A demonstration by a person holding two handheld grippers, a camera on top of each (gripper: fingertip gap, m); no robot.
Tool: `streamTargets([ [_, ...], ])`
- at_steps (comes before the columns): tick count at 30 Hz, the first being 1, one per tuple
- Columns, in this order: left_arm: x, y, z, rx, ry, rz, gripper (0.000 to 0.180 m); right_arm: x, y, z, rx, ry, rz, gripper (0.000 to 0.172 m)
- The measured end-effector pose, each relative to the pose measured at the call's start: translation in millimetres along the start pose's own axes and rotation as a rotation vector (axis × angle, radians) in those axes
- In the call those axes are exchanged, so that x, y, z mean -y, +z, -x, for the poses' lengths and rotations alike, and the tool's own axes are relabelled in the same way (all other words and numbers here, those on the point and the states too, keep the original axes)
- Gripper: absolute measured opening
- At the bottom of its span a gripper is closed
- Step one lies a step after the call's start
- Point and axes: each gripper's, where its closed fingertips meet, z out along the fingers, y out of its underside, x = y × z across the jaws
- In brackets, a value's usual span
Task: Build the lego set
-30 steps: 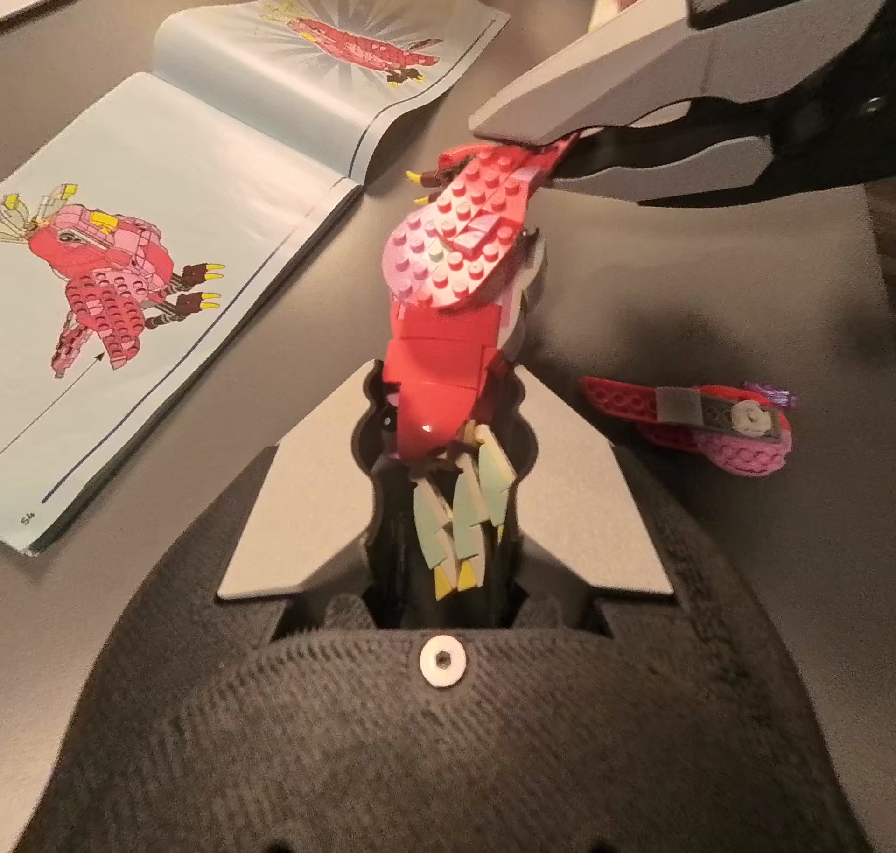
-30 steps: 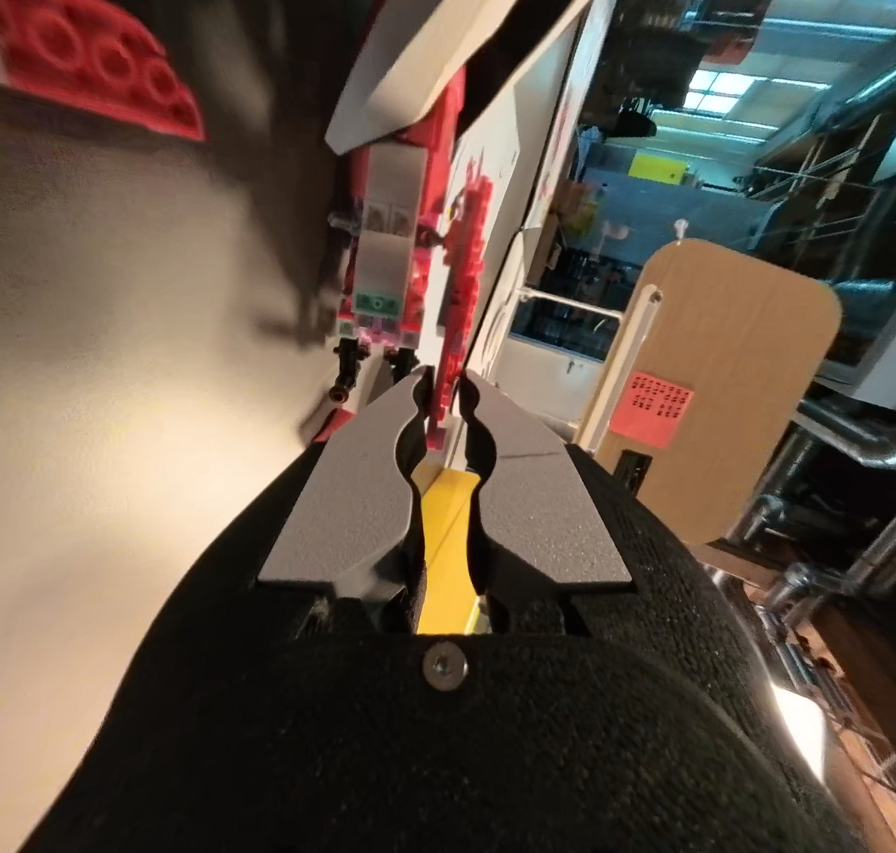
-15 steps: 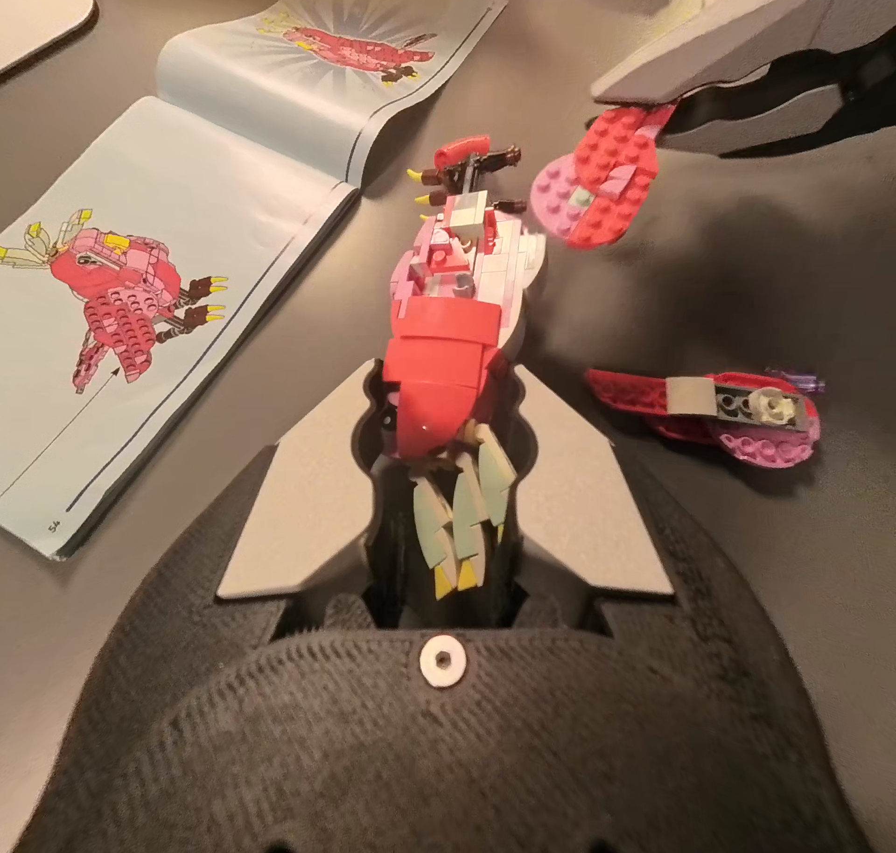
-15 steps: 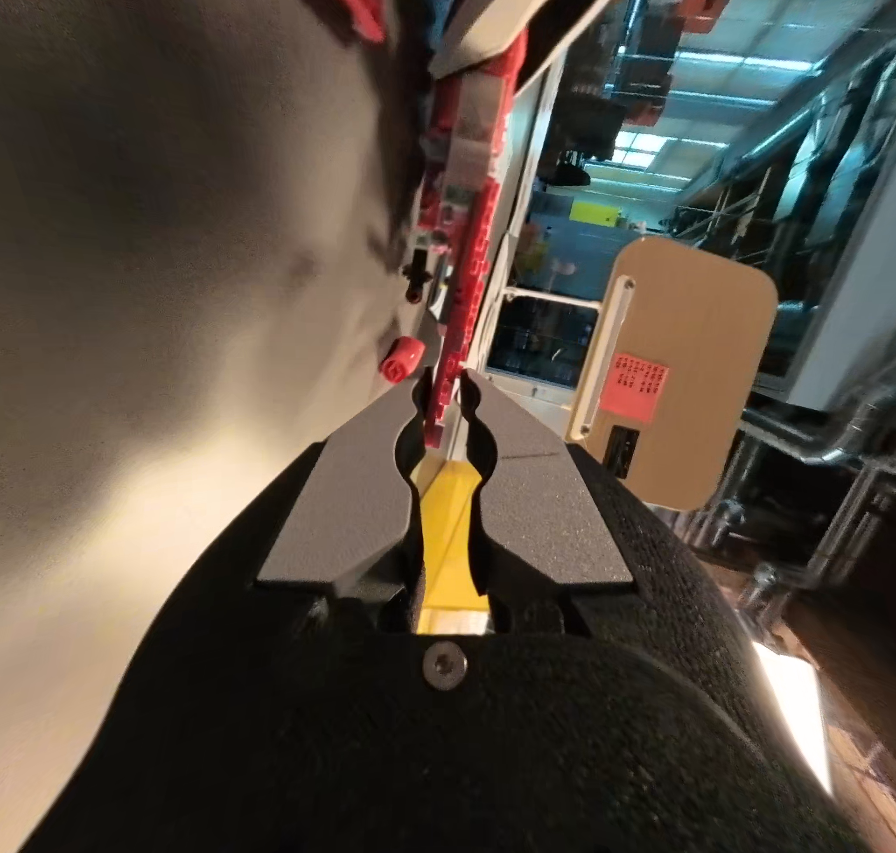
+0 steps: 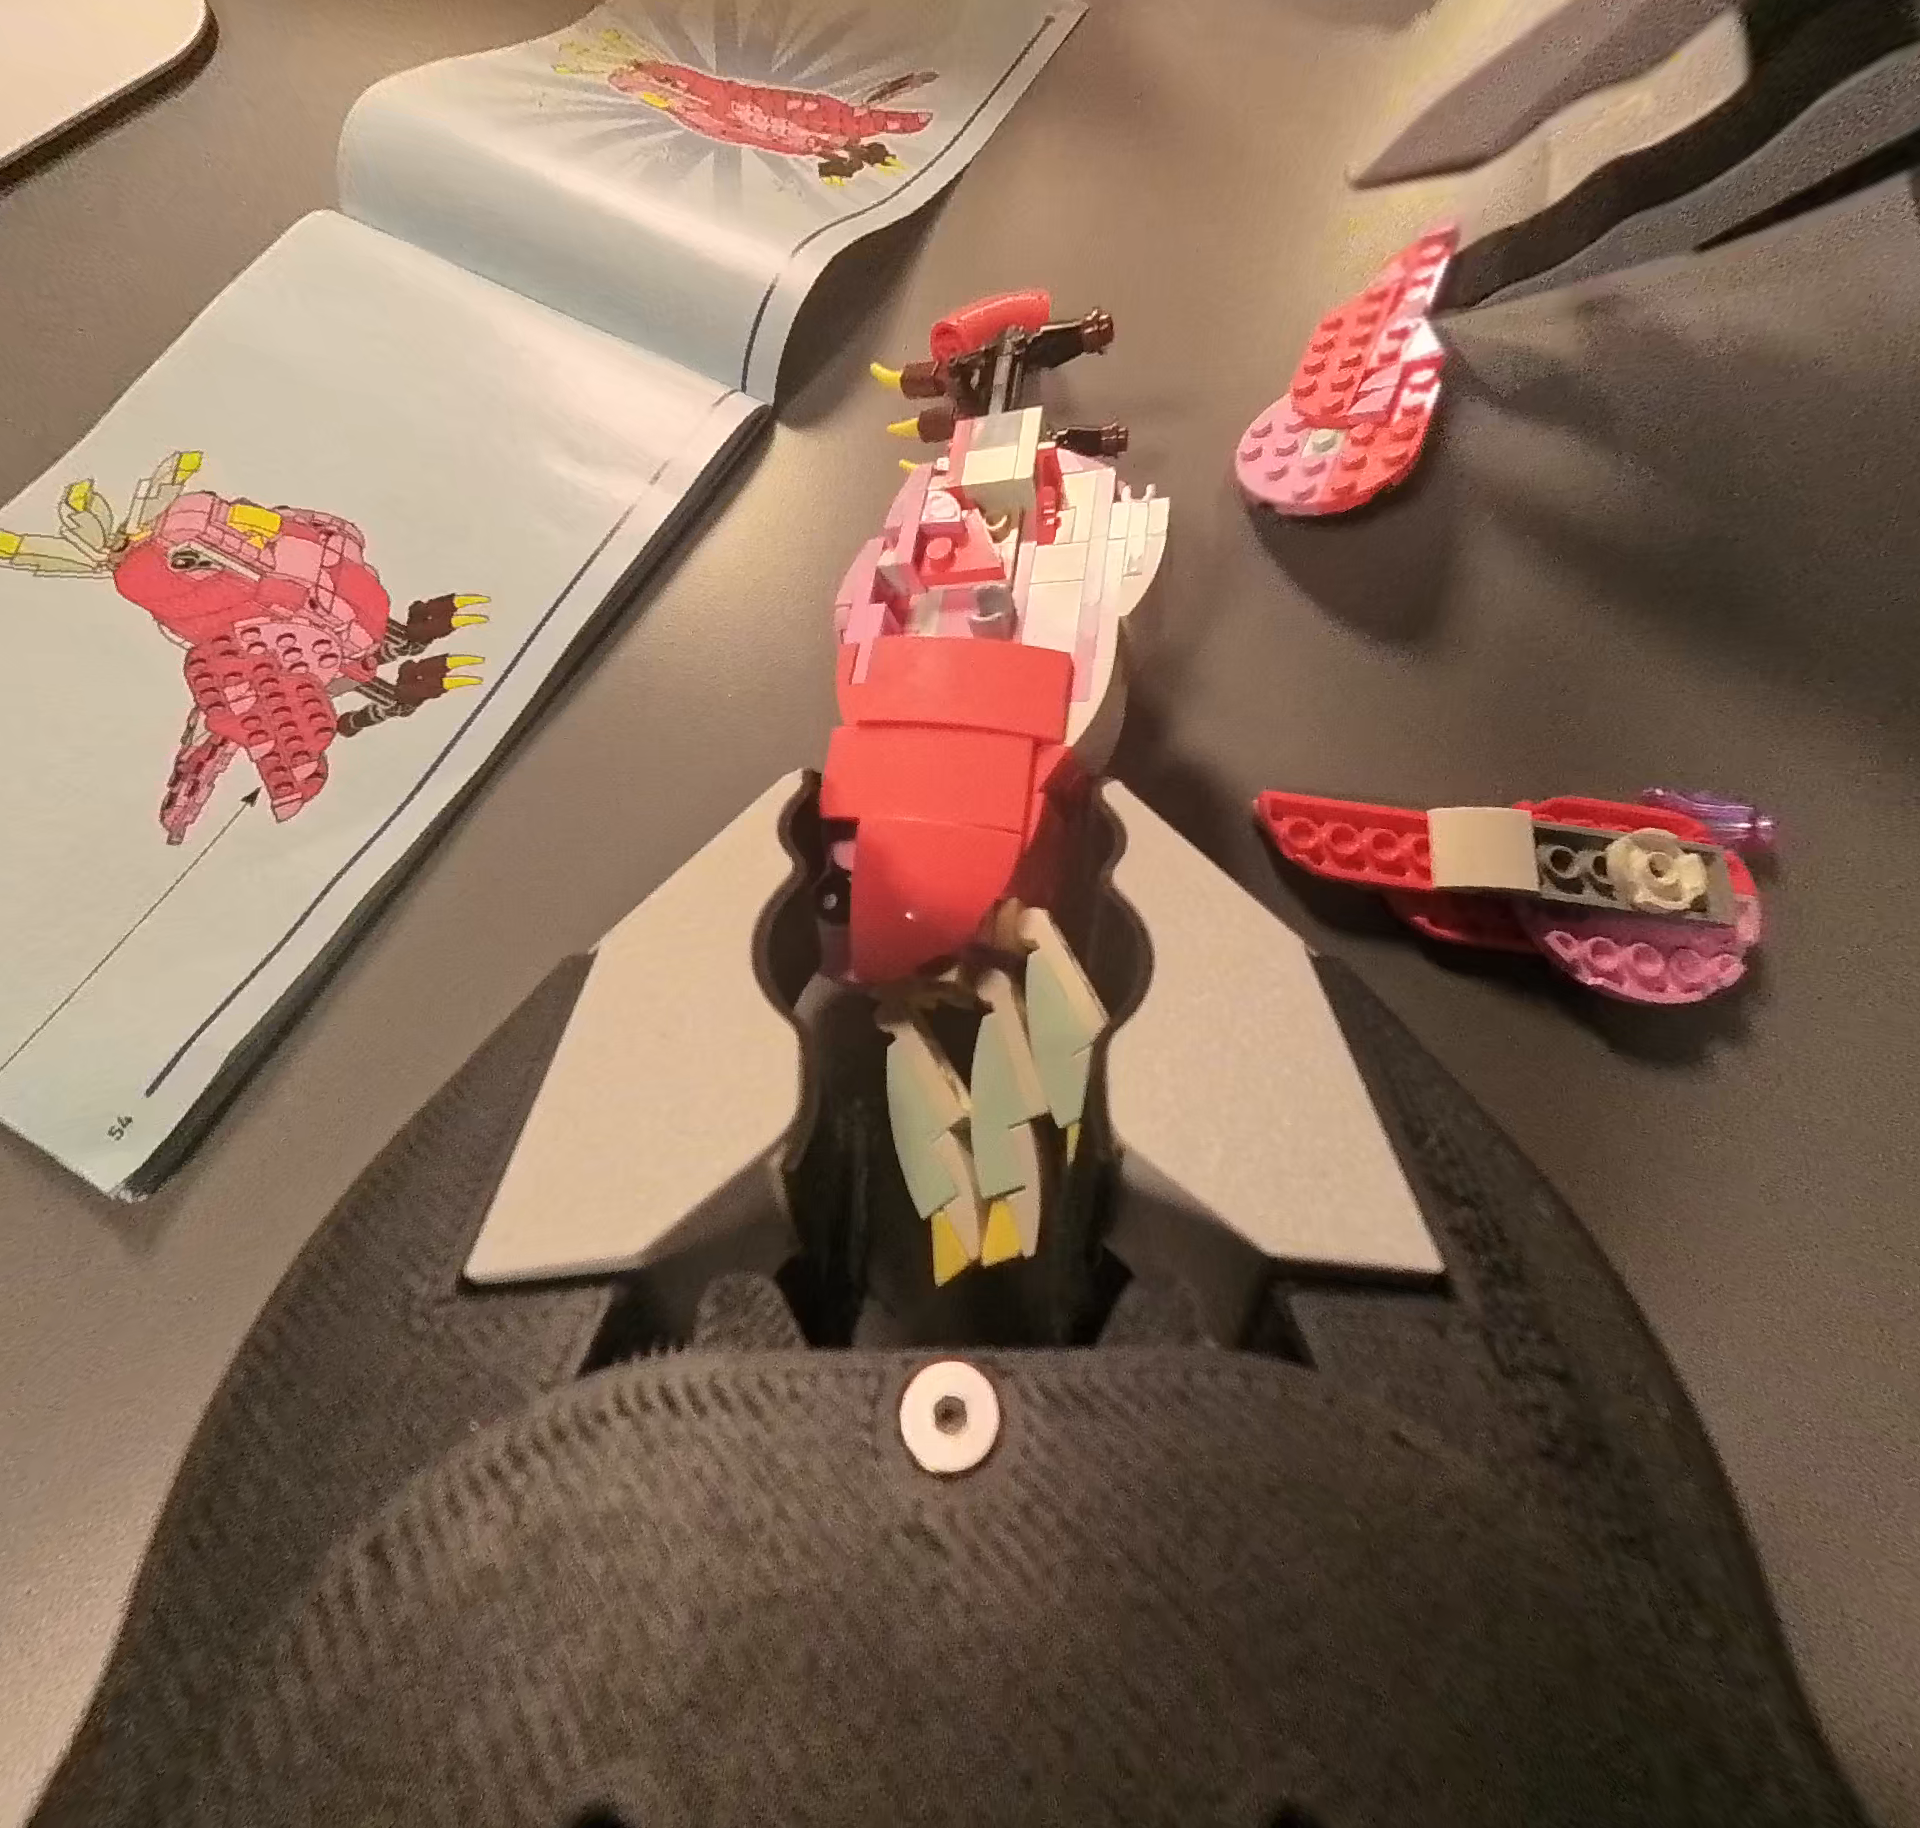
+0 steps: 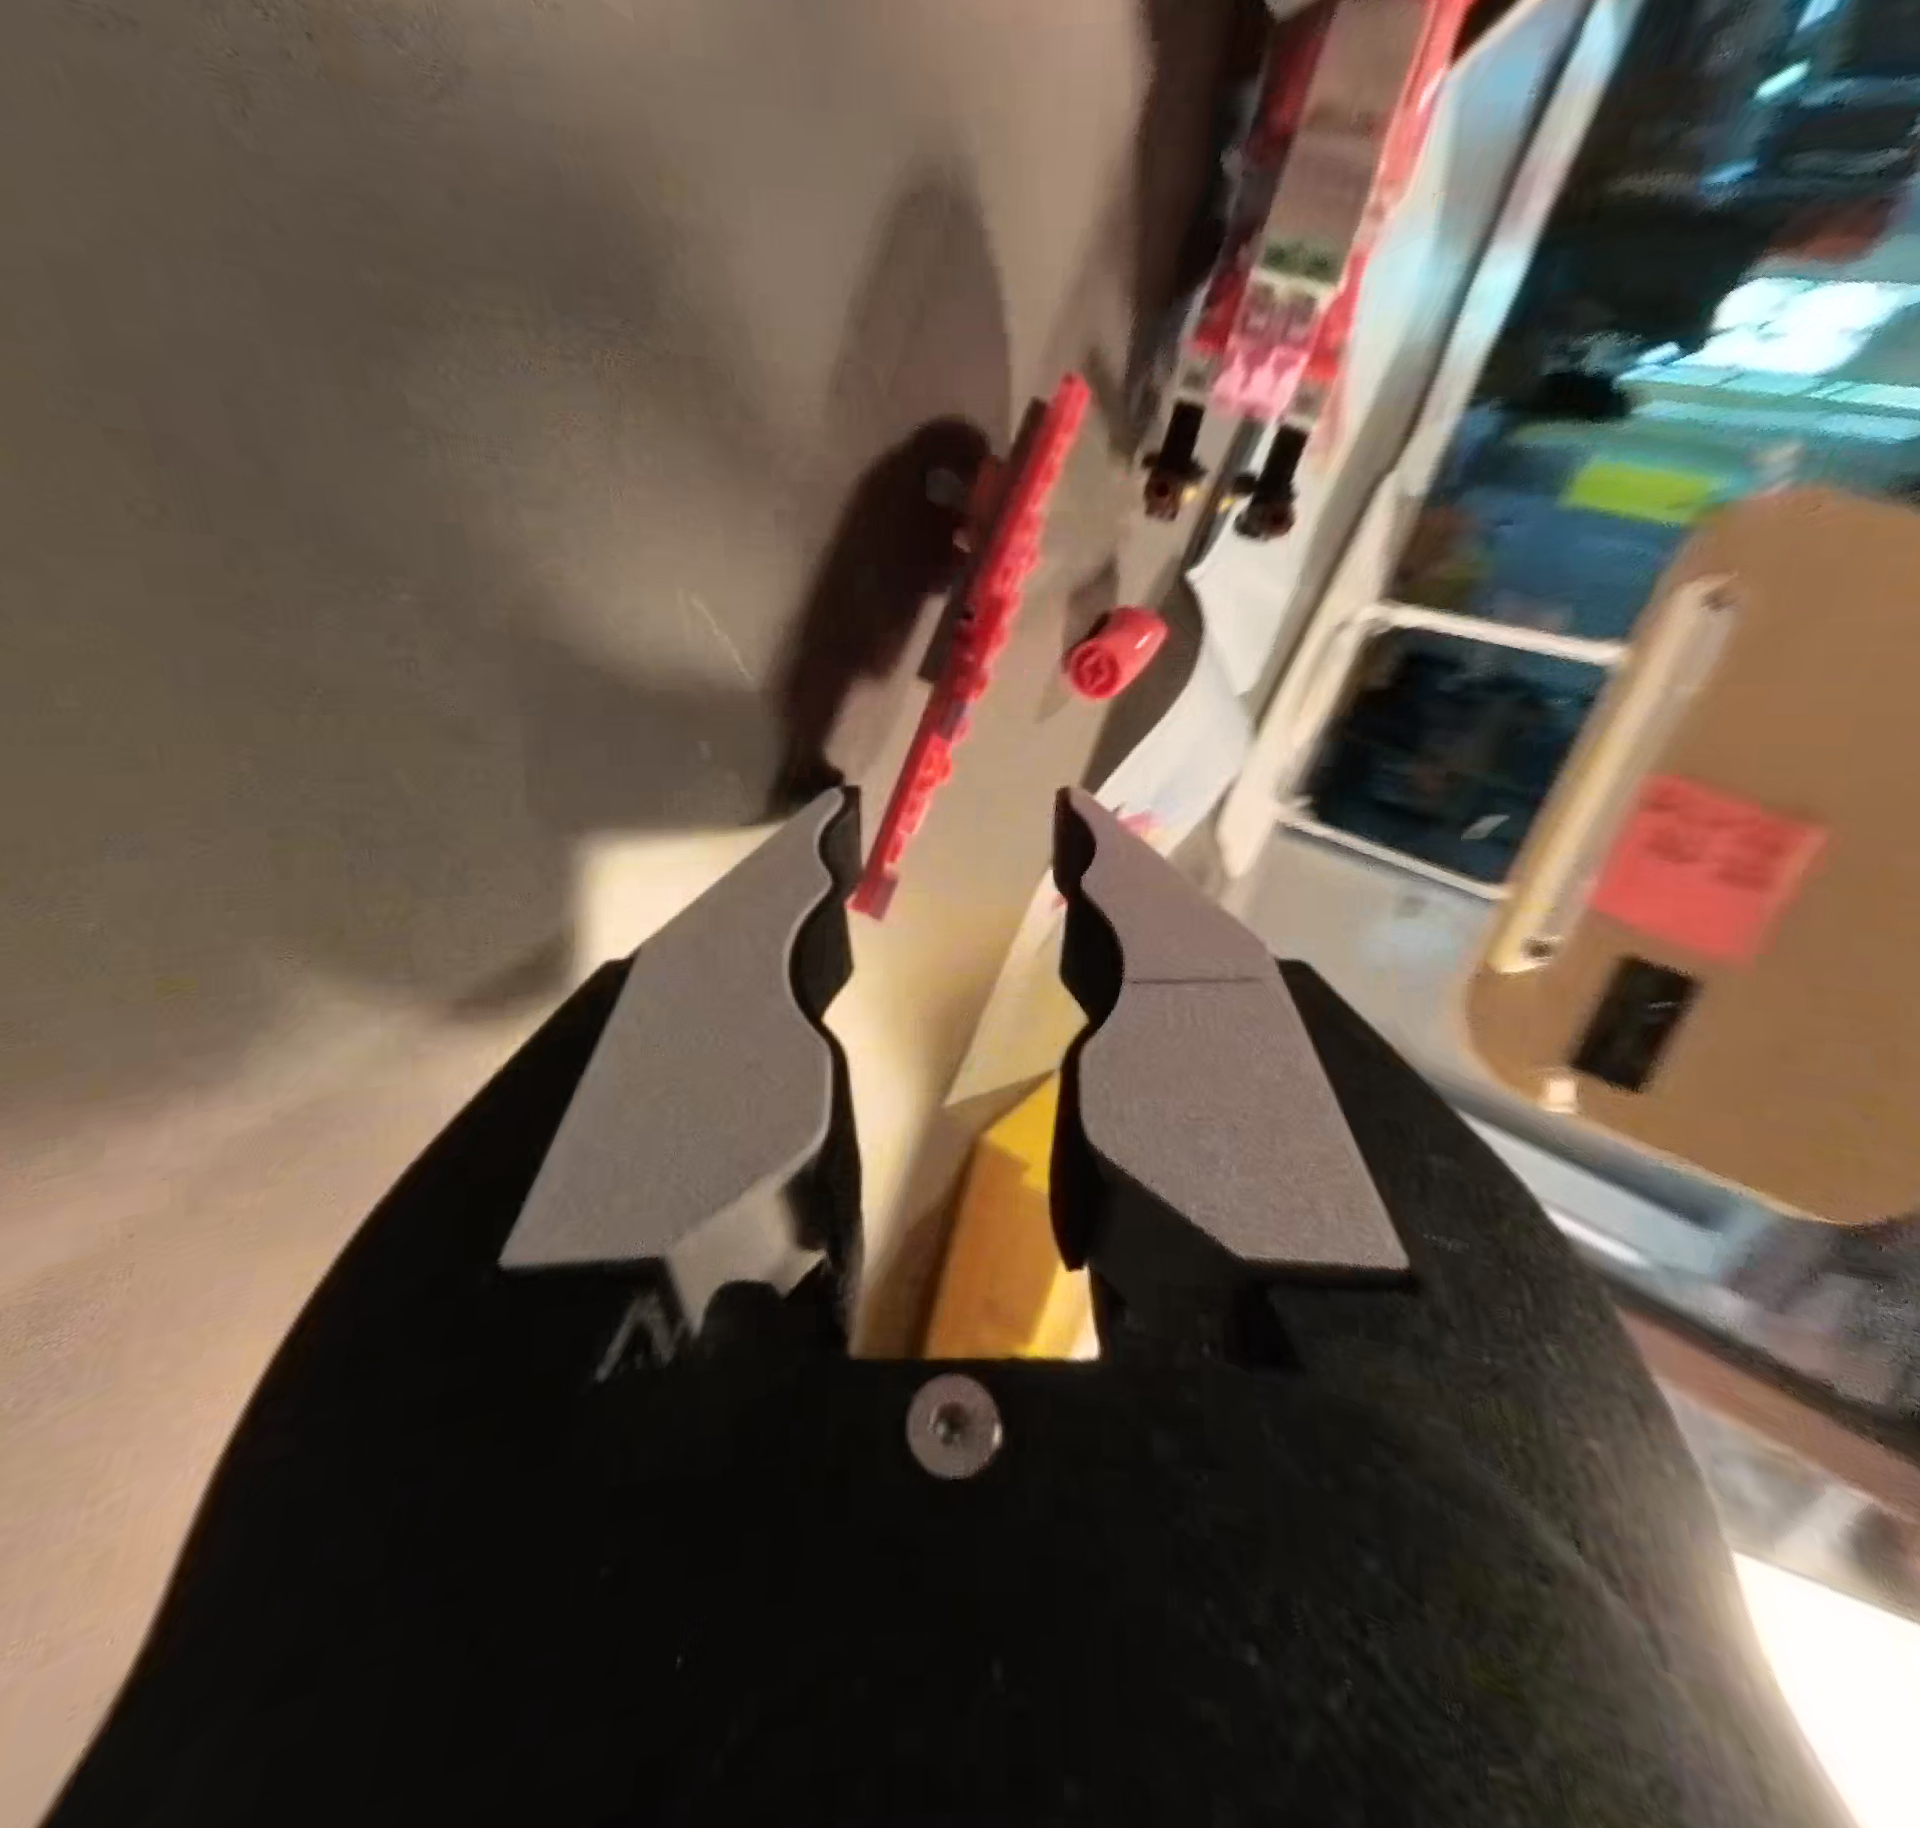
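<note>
My left gripper (image 5: 951, 791) is shut on the red head end of the red and pink lego bird model (image 5: 966, 718), which points away from me over the dark table (image 5: 1455, 635). Its pale green and yellow crest pieces (image 5: 987, 1103) hang back between my fingers. A red and pink wing plate (image 5: 1340, 376) lies flat on the table to the right of the model. My right gripper (image 5: 1413, 235) hovers just past it, open, with nothing between its pads. In the right wrist view the gripper (image 6: 956, 812) is open and the wing (image 6: 977, 656) shows edge-on just ahead of its left fingertip (image 6: 831, 833).
A second red and pink wing (image 5: 1507, 874) with grey and white parts lies at the right. The open instruction booklet (image 5: 416, 531) lies at the left. A yellow box (image 6: 997, 1238) and a wooden board (image 6: 1714, 843) show in the blurred right wrist view. About 15 cm separates my left fingertips from my right.
My right gripper carried the wing plate away from the model to the right, lowered it to the table and opened, letting it go. My left gripper kept its hold on the model.
</note>
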Motion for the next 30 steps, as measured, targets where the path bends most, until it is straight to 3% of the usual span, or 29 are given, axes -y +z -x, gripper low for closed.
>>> streamTargets([
  [3, 0.0, 0.0, 0.0, 0.001, 0.001, 0.0, 0.049, -3.1, -13.0, 16.5, 0.303, 0.242, -0.026, 0.04],
  [6, 0.1, 0.0, -0.1, 0.001, 0.002, 0.0, 0.049, 21.7, -25.3, 13.4, 0.643, 0.672, -0.119, 0.048],
  [8, 0.0, 0.1, -0.1, 0.001, 0.002, 0.0, 0.049, 40.5, -23.3, -5.9, 0.729, 0.805, -0.23, 0.049],
  [18, -0.2, -0.1, -0.6, 0.001, 0.01, 0.001, 0.049, 51.1, 11.7, -0.4, 1.06, 0.75, -0.247, 0.057],
  [23, -0.2, -0.1, -0.6, 0.002, 0.016, 0.001, 0.049, 49.1, 14.5, 0.5, 1.07, 0.718, -0.227, 0.038],
  [30, -0.2, 0.0, -0.6, 0.009, 0.025, 0.002, 0.049, 49.1, 9.3, -1.1, 1.057, 0.707, -0.206, 0.037],
])
